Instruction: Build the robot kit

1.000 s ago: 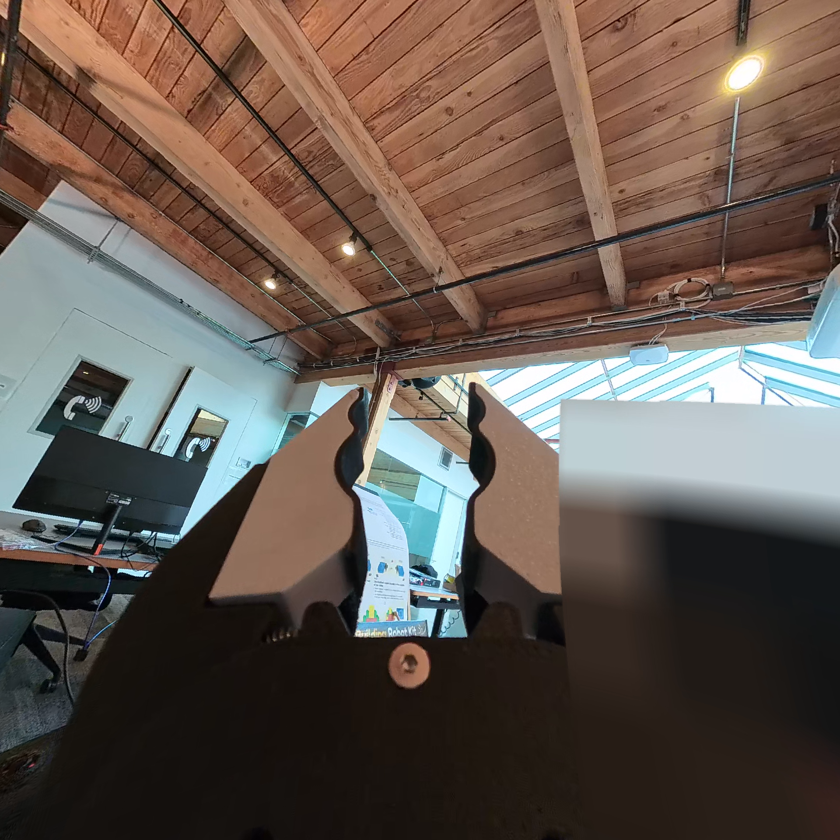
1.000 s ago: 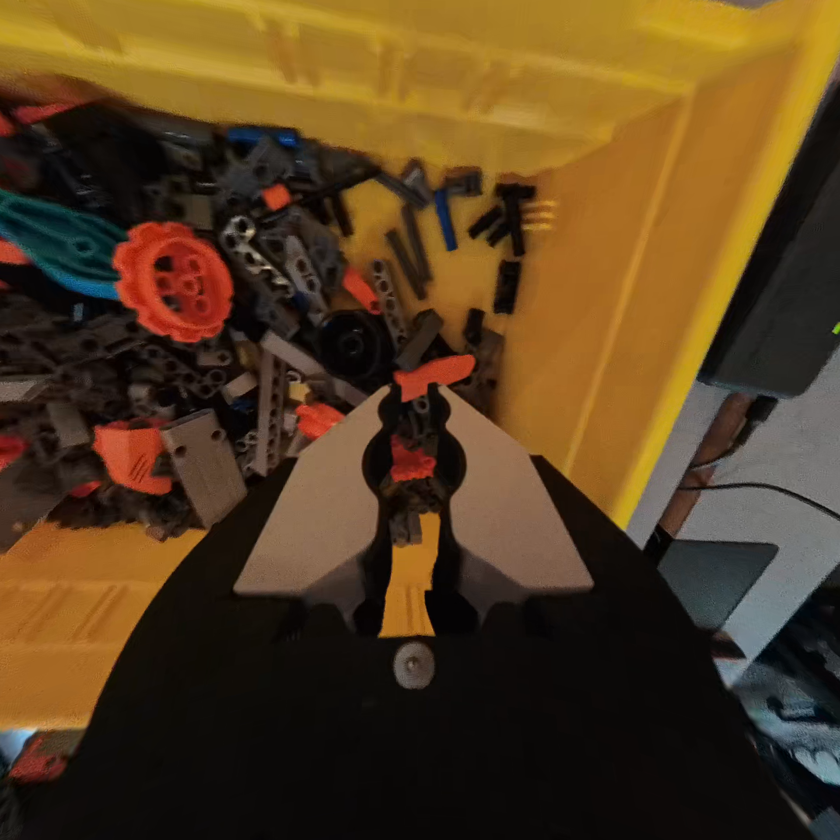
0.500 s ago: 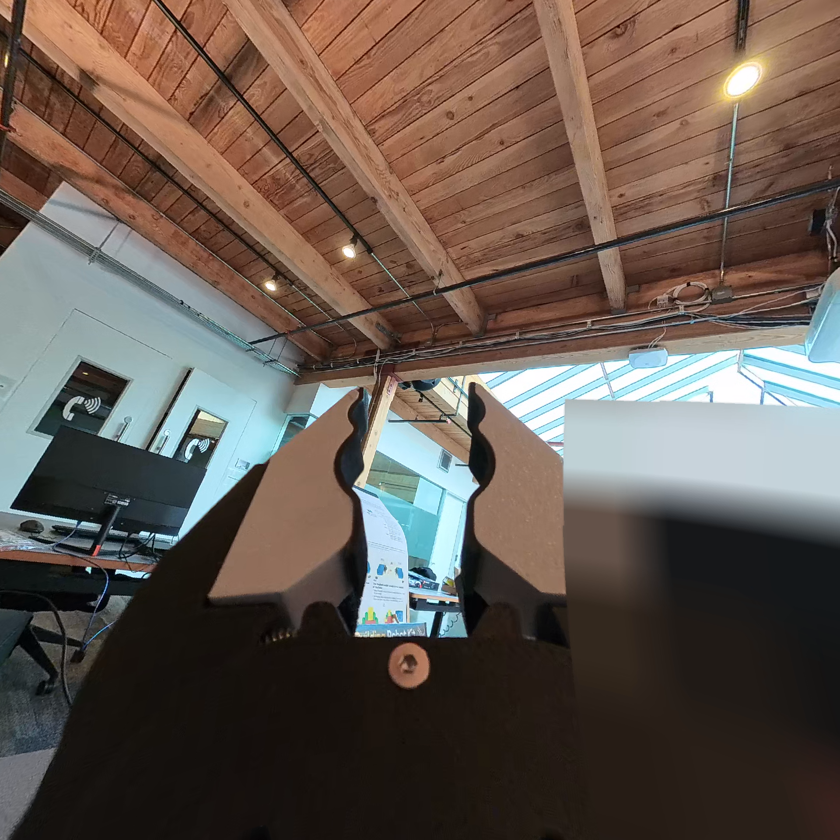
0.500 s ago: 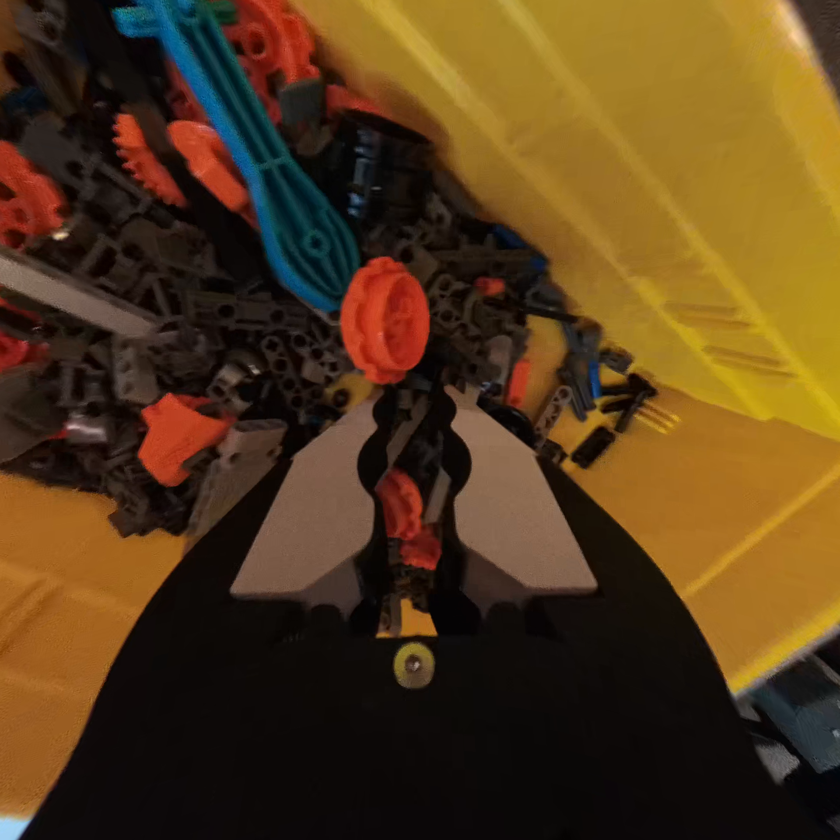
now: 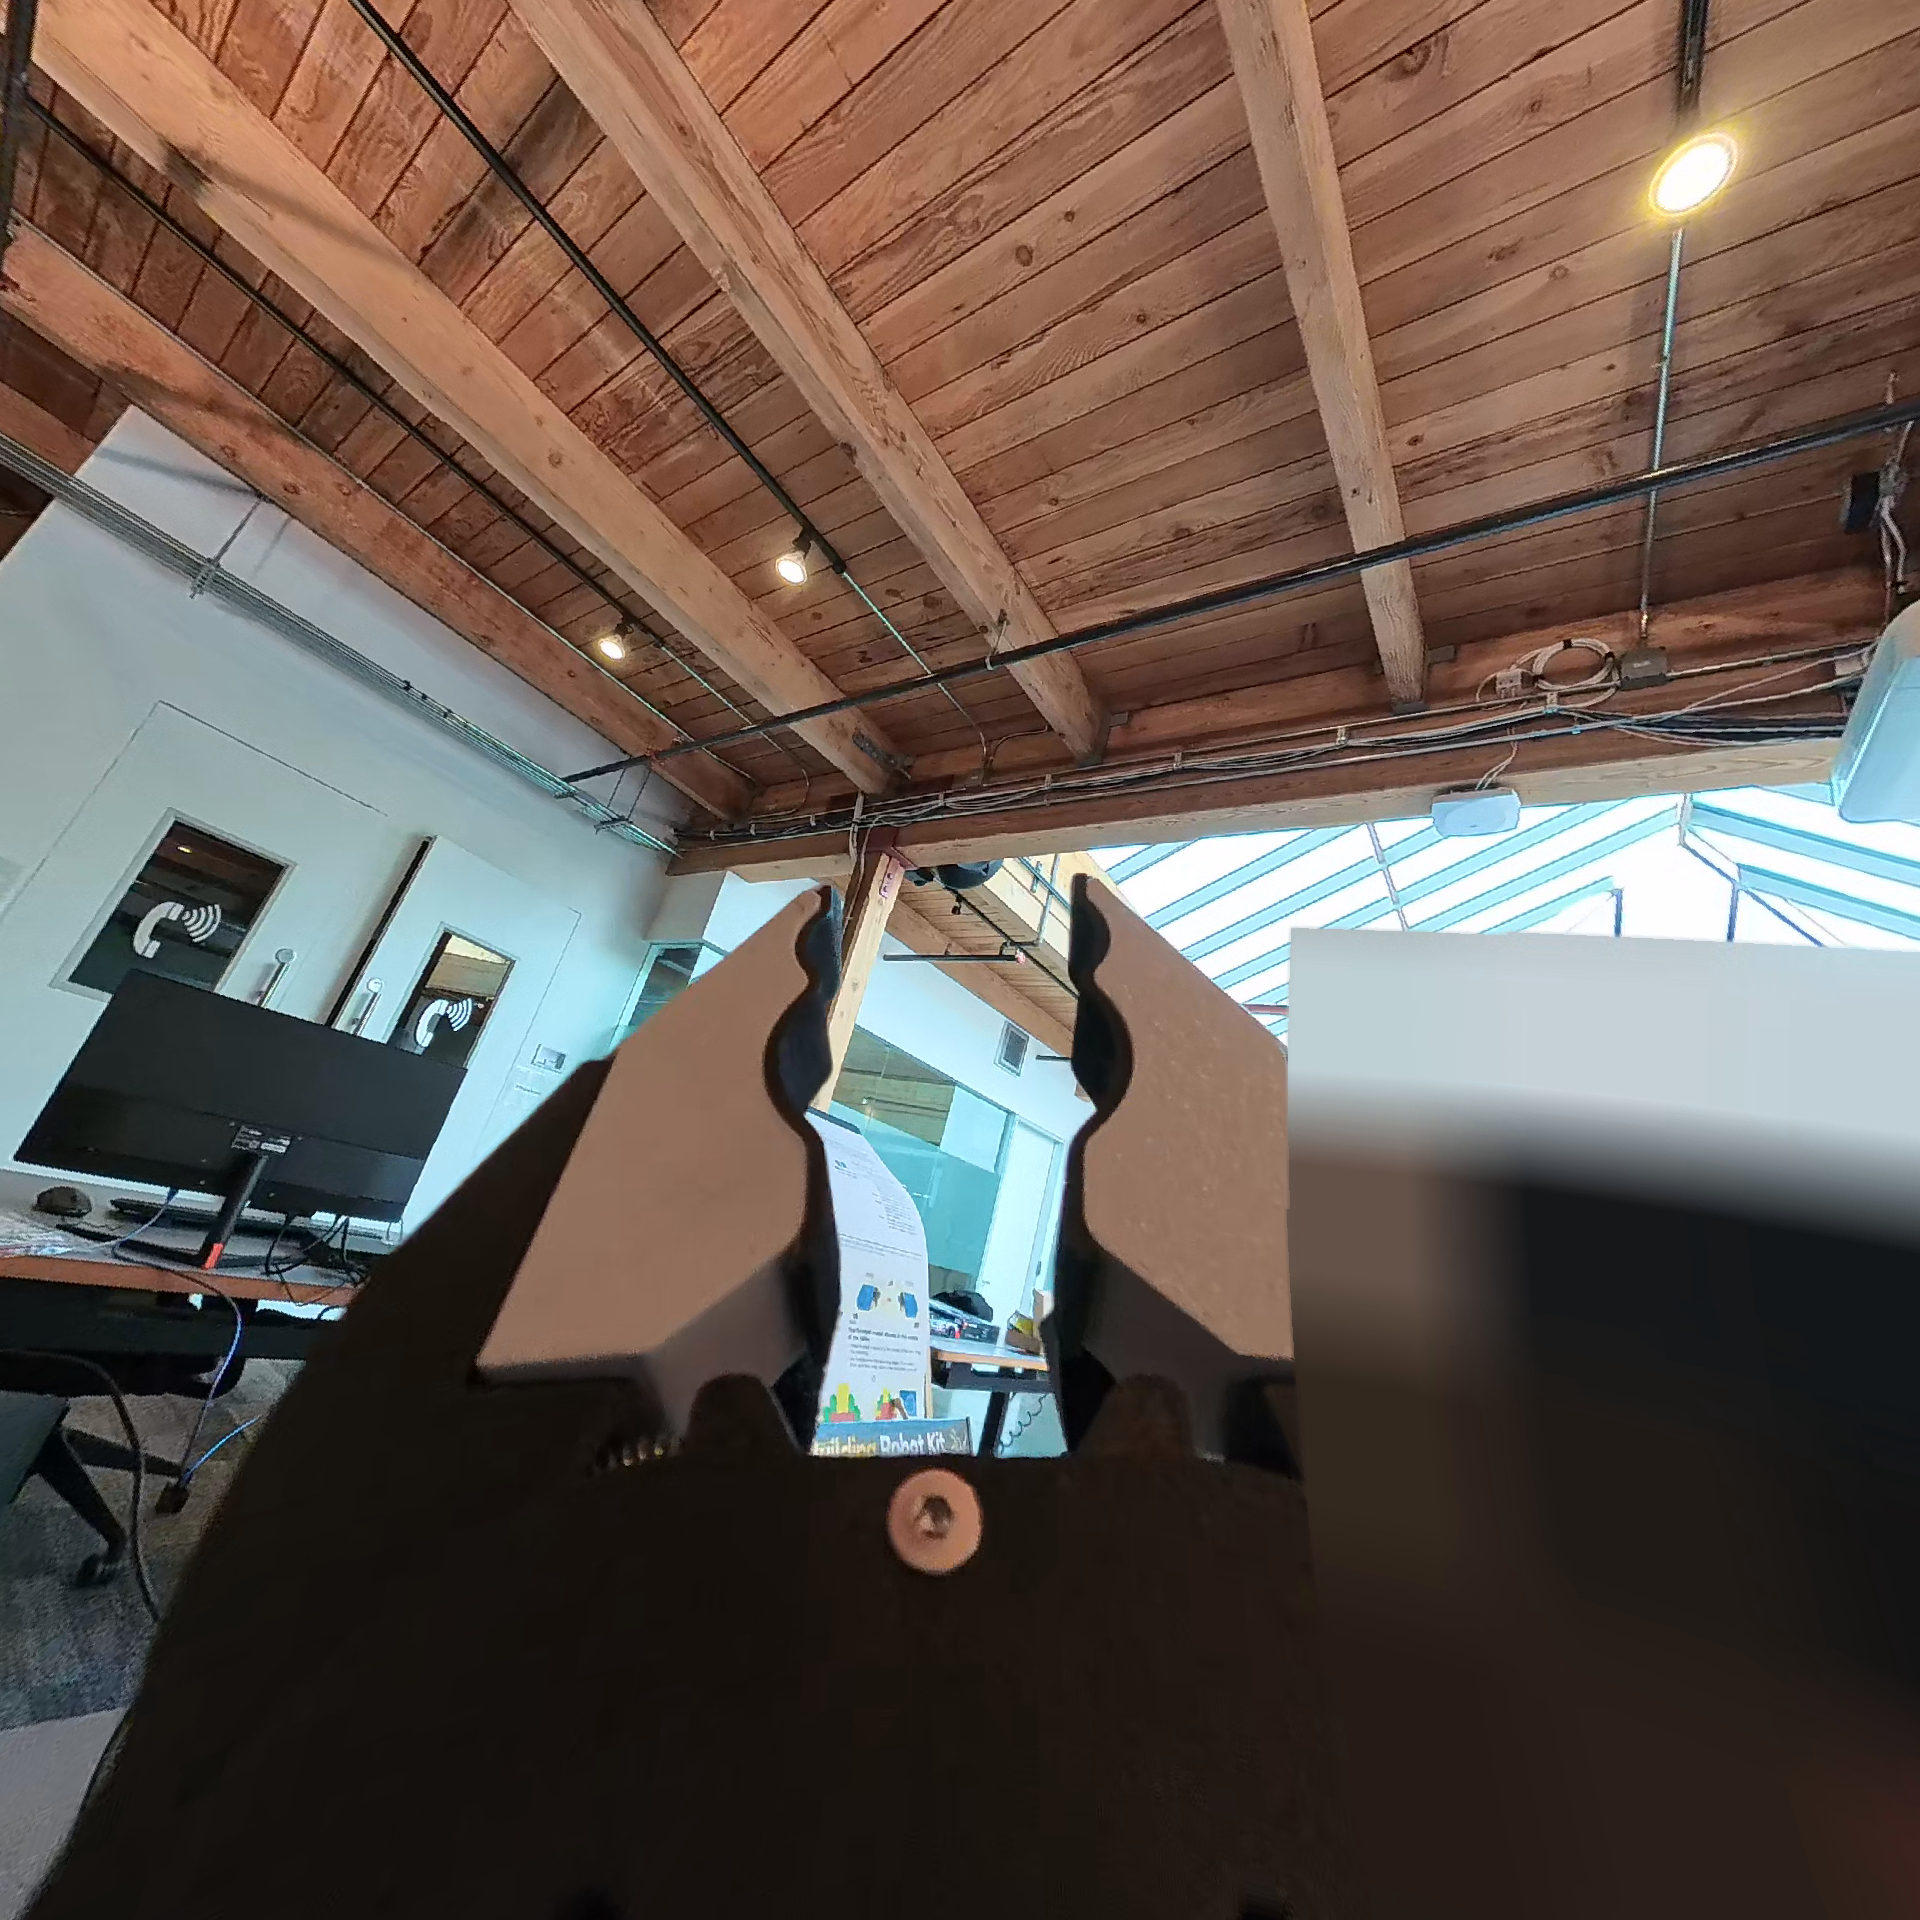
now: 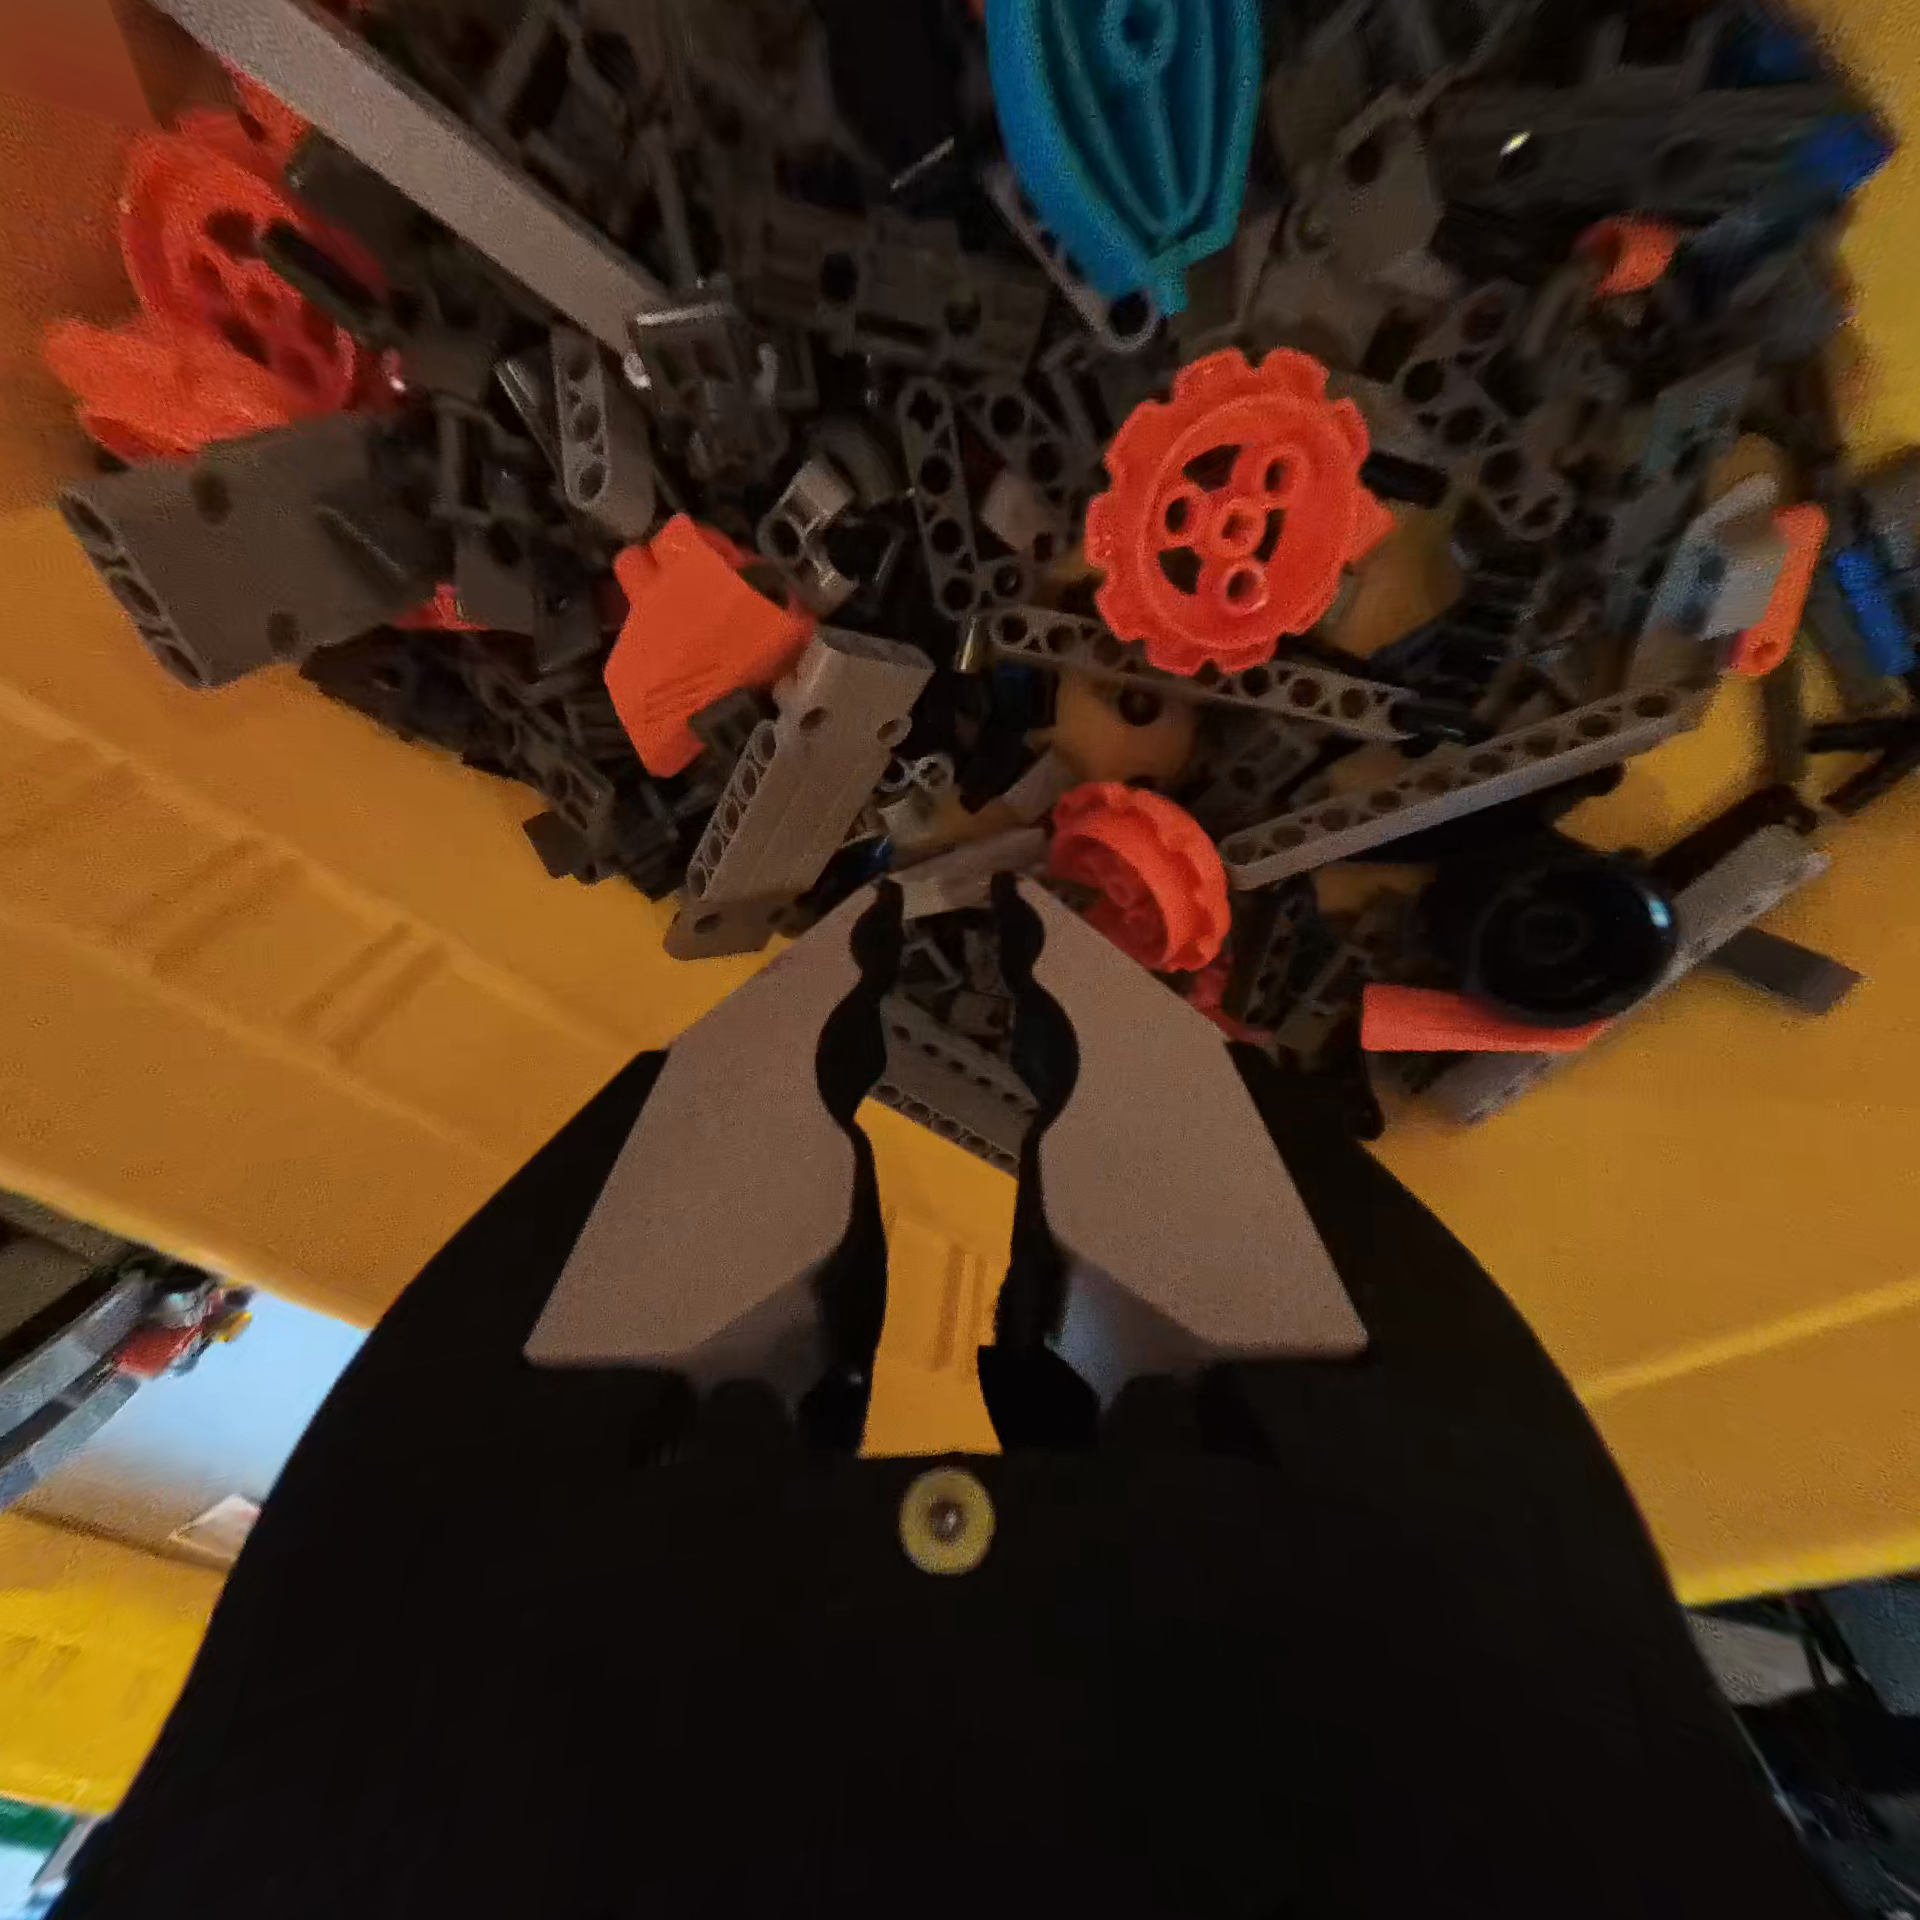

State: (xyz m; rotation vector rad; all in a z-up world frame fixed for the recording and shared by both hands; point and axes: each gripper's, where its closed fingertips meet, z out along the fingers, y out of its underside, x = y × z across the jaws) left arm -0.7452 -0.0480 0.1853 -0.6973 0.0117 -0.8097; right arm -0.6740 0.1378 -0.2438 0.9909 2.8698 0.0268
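Observation:
My right gripper hangs over a yellow plastic bin that holds a pile of building-kit parts. Its jaws stand a narrow gap apart, with nothing clearly held. The tips are at the near edge of the pile, beside a small orange wheel and a grey holed beam. A large orange gear lies just beyond. My left gripper is open and empty. It points up into the room, towards the wooden ceiling.
The pile also holds a teal blade-shaped part, an orange panel, a black wheel and several grey beams. The left wrist view shows a black monitor on a desk at the left and a printed banner far ahead. The tips of one gripper are about 45 cm away from the tips of the other. The large orange gear sits 7 cm or so from the ends of my right fingers.
My right gripper has swung and turned over the bin, from its far corner to the near edge of the pile. The left gripper has hardly moved.

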